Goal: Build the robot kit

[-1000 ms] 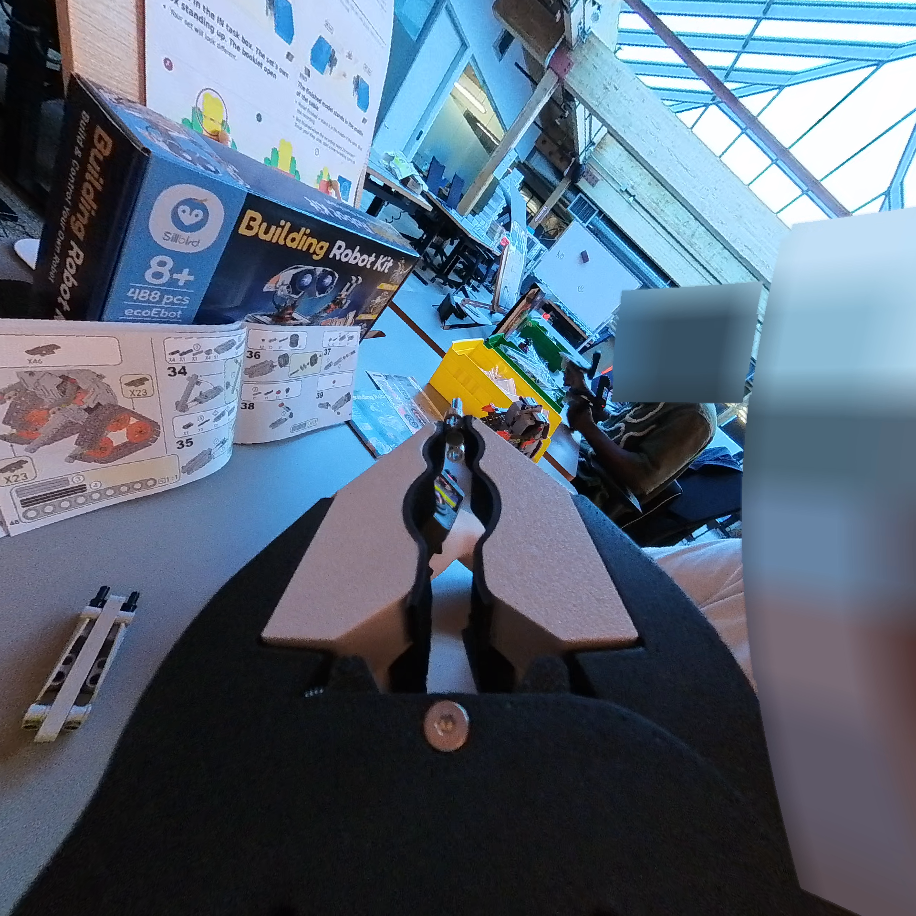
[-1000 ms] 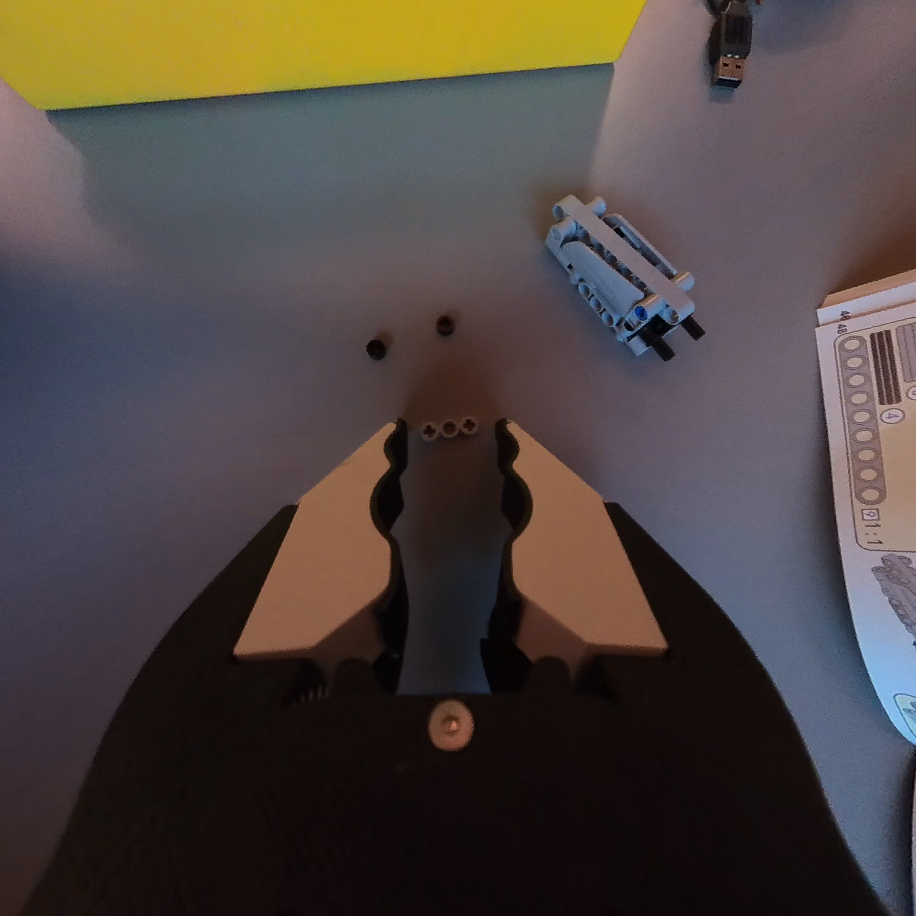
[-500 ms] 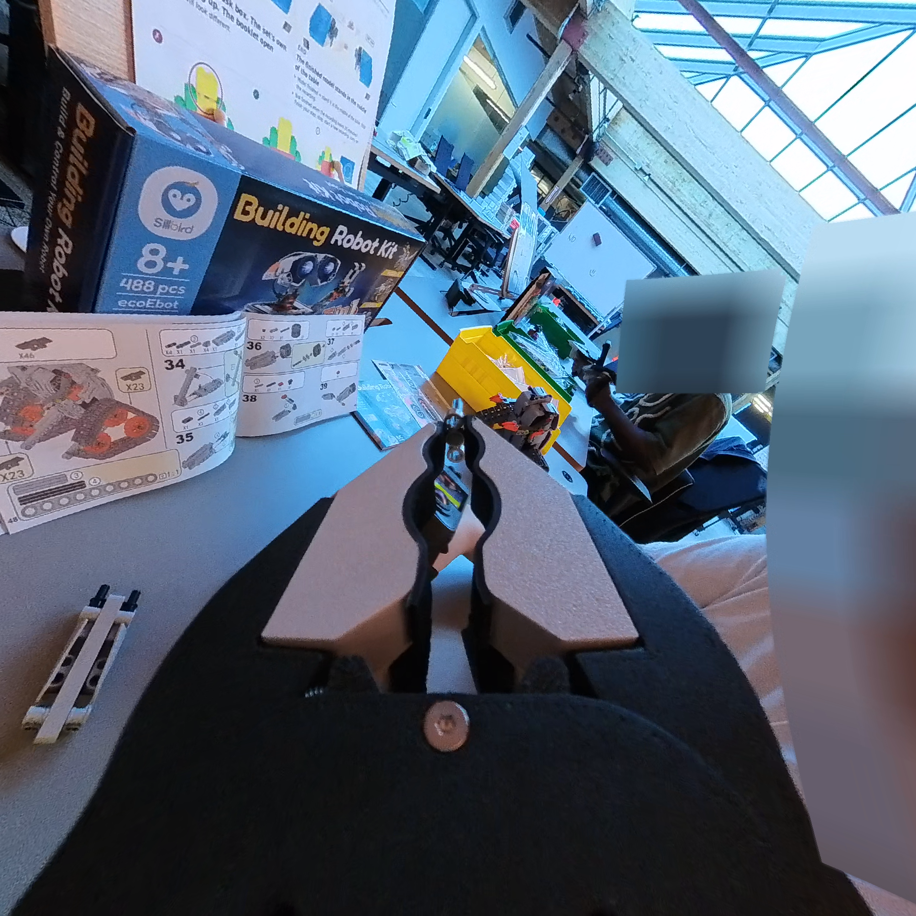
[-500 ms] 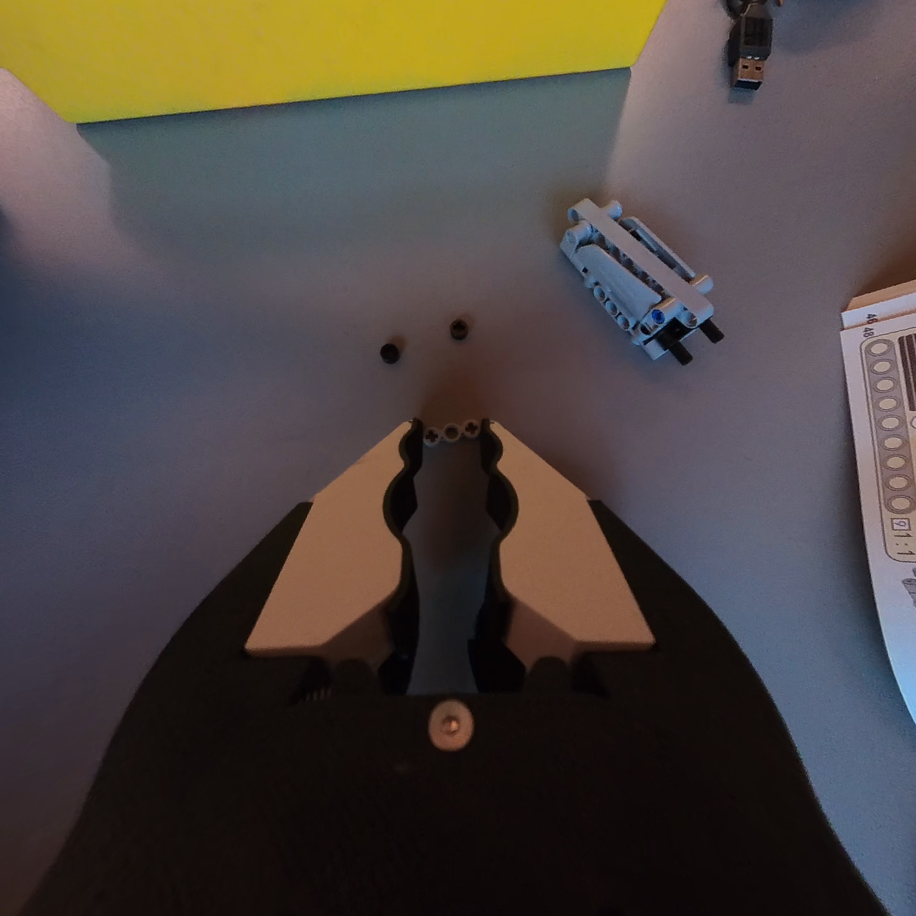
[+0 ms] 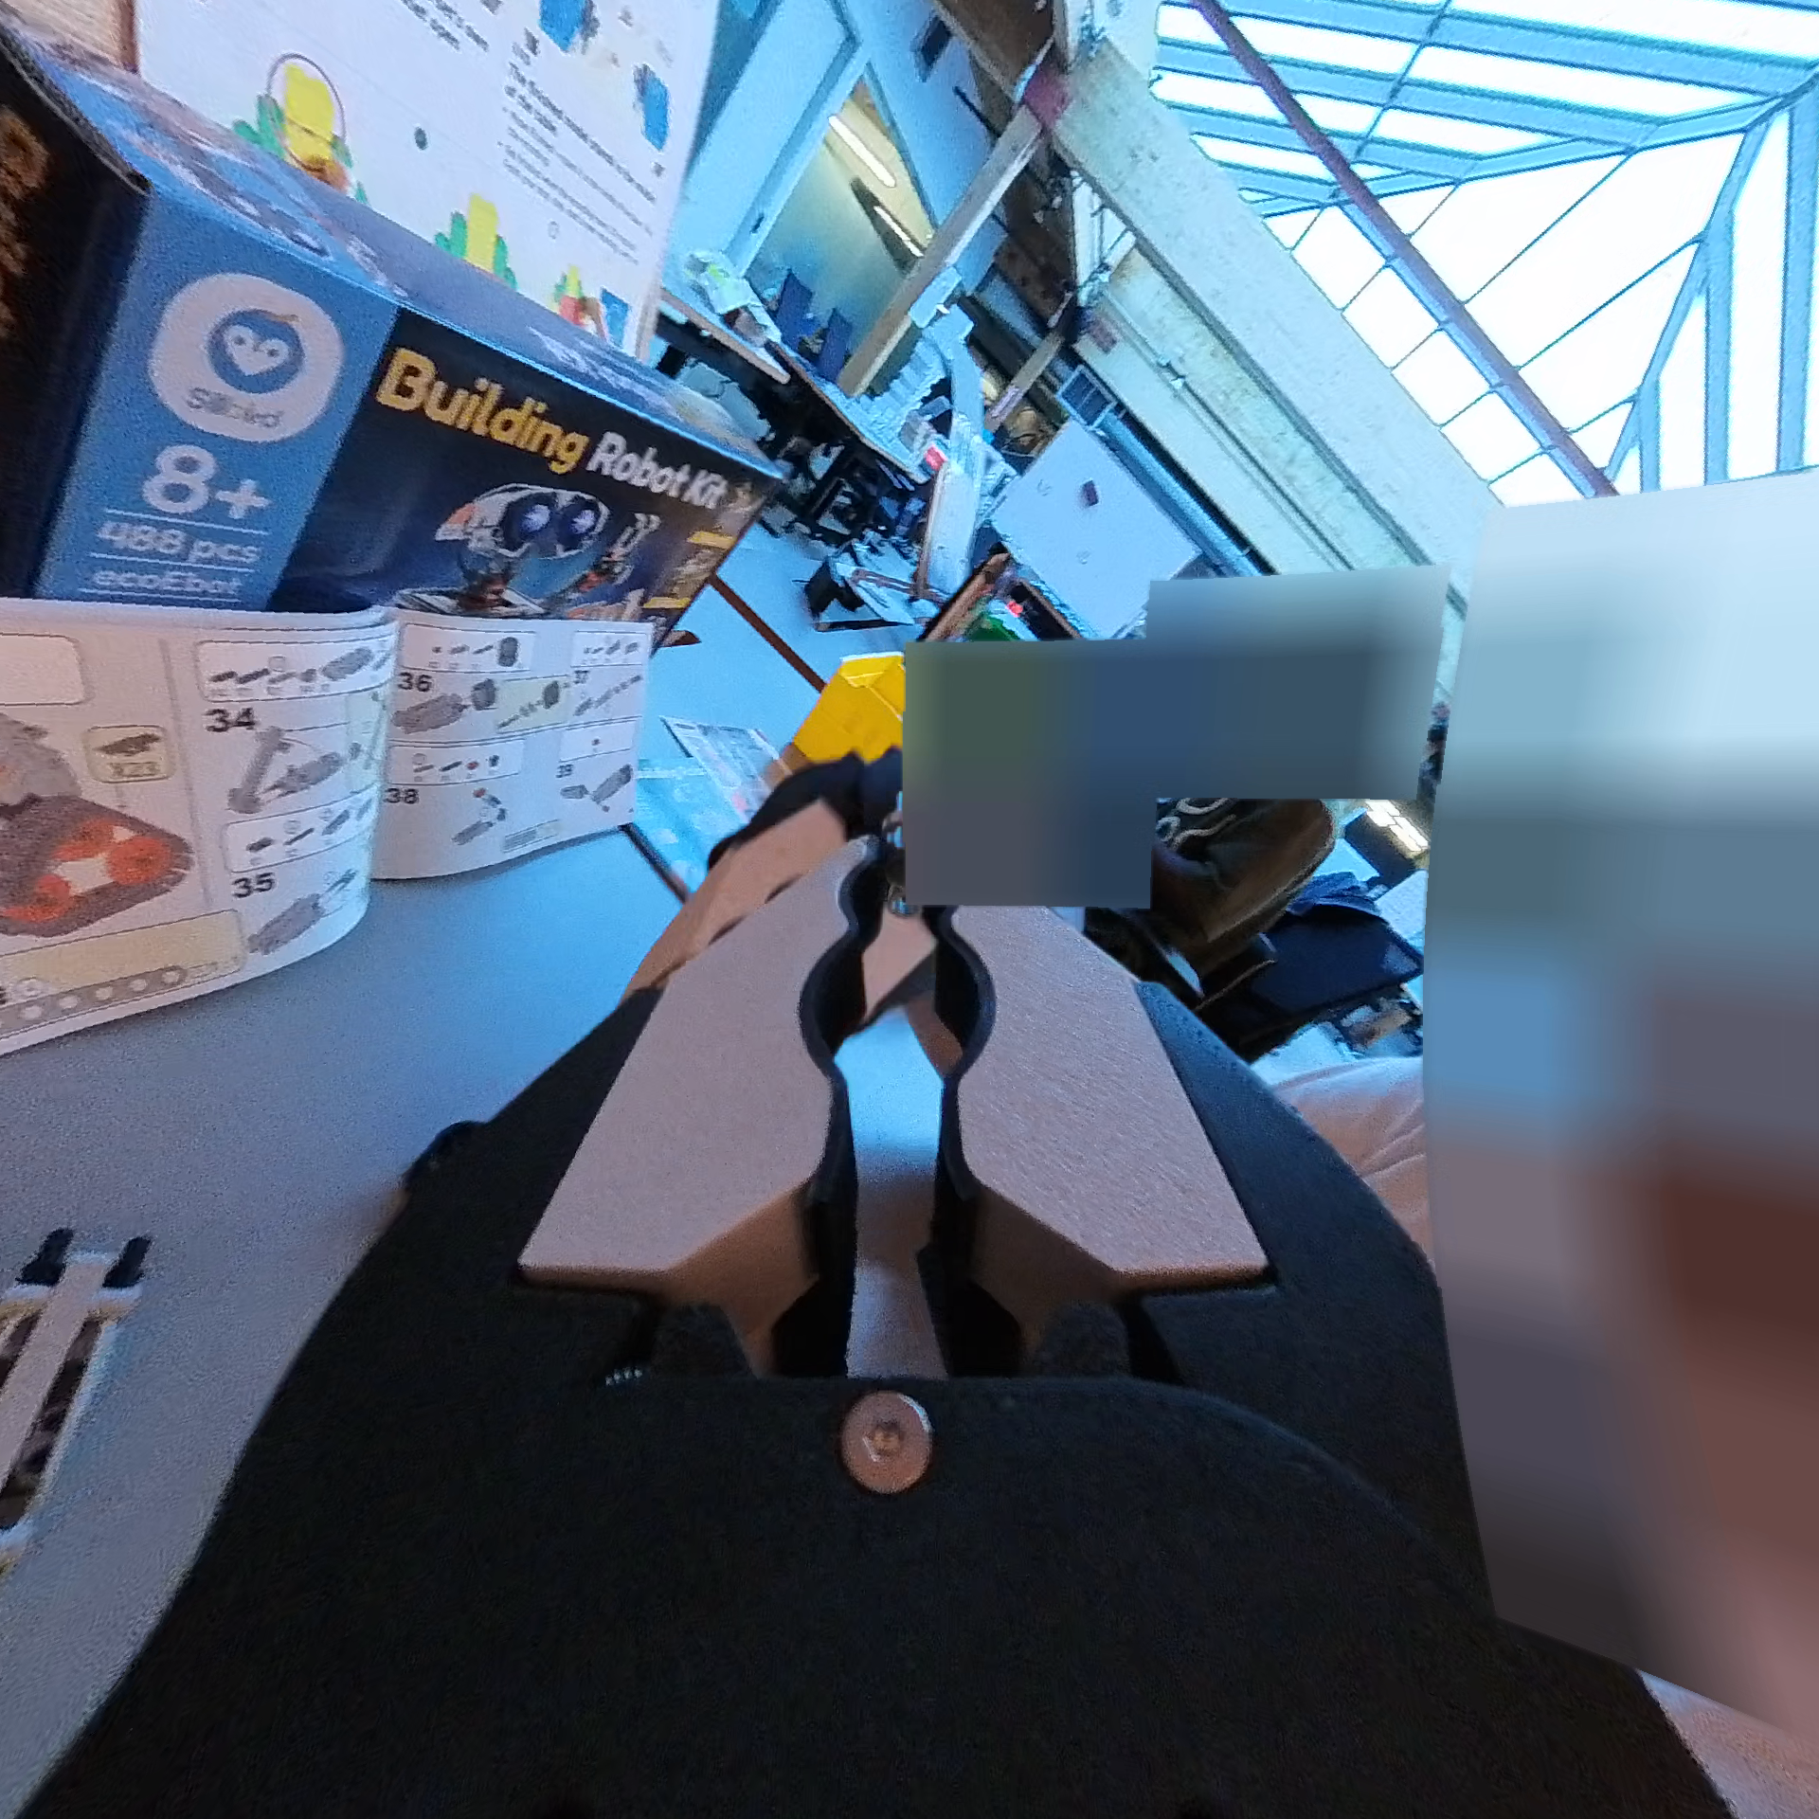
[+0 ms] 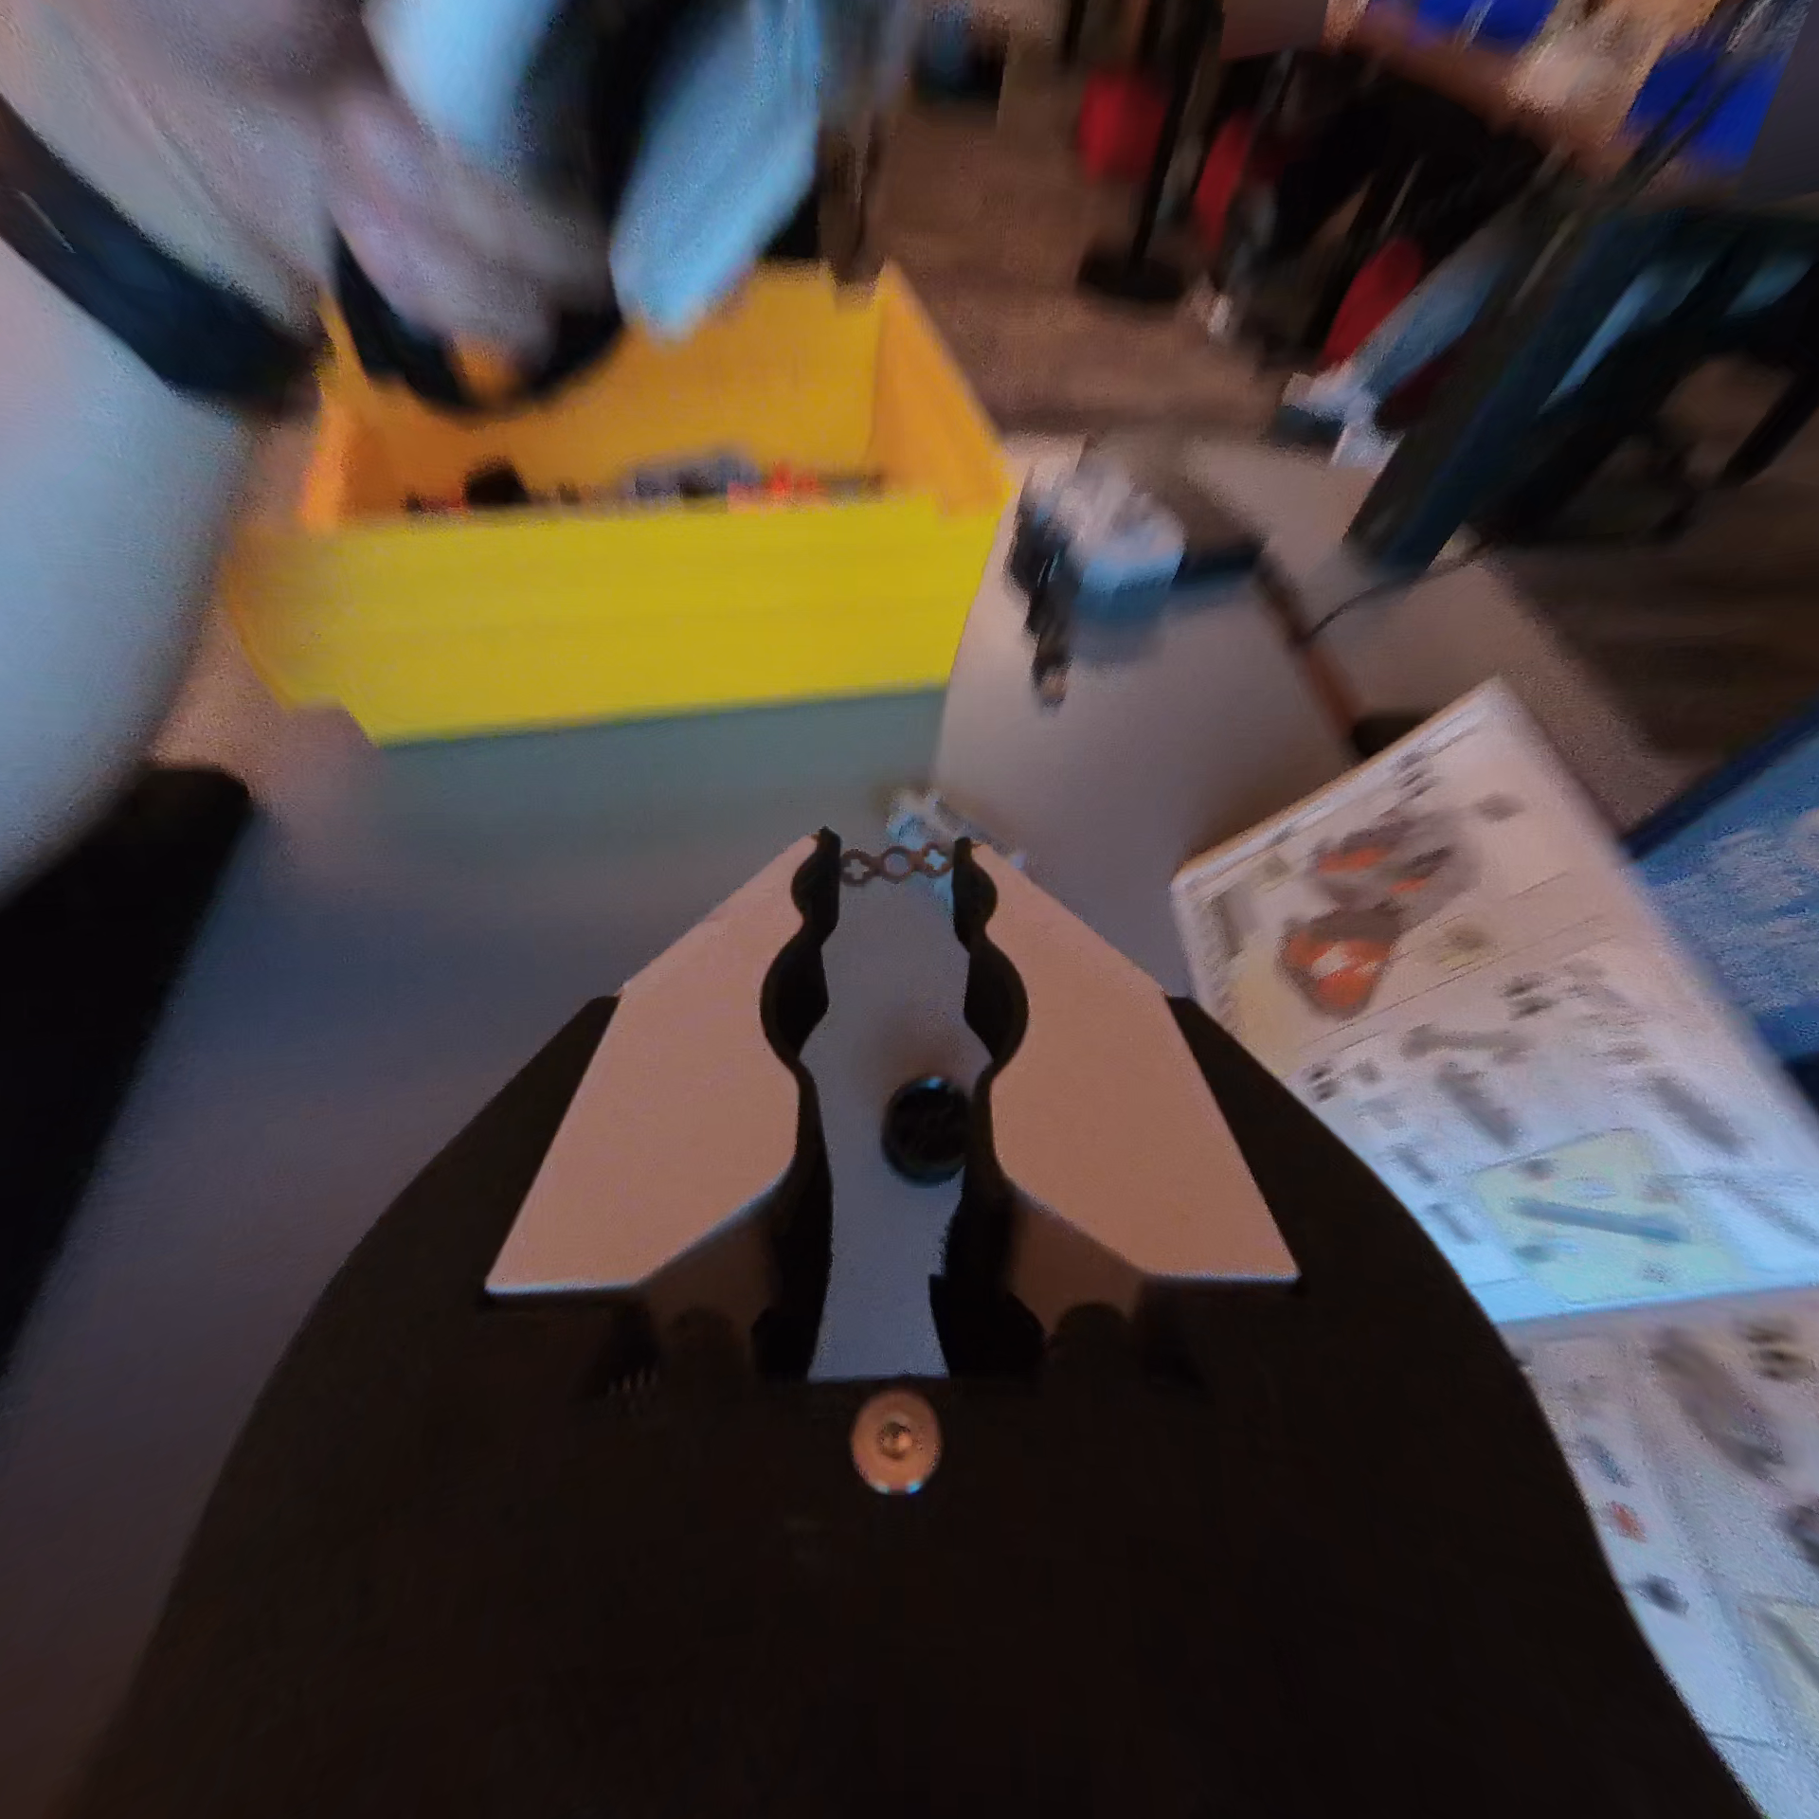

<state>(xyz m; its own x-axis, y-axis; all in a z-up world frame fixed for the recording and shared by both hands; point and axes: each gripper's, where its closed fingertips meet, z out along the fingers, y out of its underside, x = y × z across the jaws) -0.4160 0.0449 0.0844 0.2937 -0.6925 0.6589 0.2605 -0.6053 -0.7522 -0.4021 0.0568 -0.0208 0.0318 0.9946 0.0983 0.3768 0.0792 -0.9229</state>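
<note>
Busy workshop hall with glass roof behind, grey table (image 5: 295, 1083) in front. Left wrist view: left gripper (image 5: 901, 876) raised off table, jaws pinched nearly together, apparently on small part (image 5: 896, 839) glimpsed as a metallic bit at the tips, mostly under a mosaic patch, so grip not fully confirmed. Same pose and gap as half a second back. New since then: right gripper (image 5: 787, 846) now up just behind the left tips, close, contact not clear. Kit box (image 5: 344, 443) and open instruction booklet (image 5: 246, 787) at left, yellow bin (image 5: 856, 709) beyond, grey-white assembly (image 5: 49, 1358) flat on table at left edge, seated person (image 5: 1240, 856) far back. Right wrist view: heavy motion blur. Right gripper (image 6: 896, 856) clamped on three-hole beam (image 6: 896, 866), held crosswise between the very tips. Half a second back pointing down at table with jaws just closing round that beam; a second back jaws wide and beam lying loose. Now beam off the surface, camera swung up to level, so pickup done and carried toward left gripper. Black round piece (image 6: 925, 1127) on table below, seen through the finger gap. Yellow bin (image 6: 610, 610) ahead with mixed parts inside, booklet (image 6: 1476, 1034) at right.
</note>
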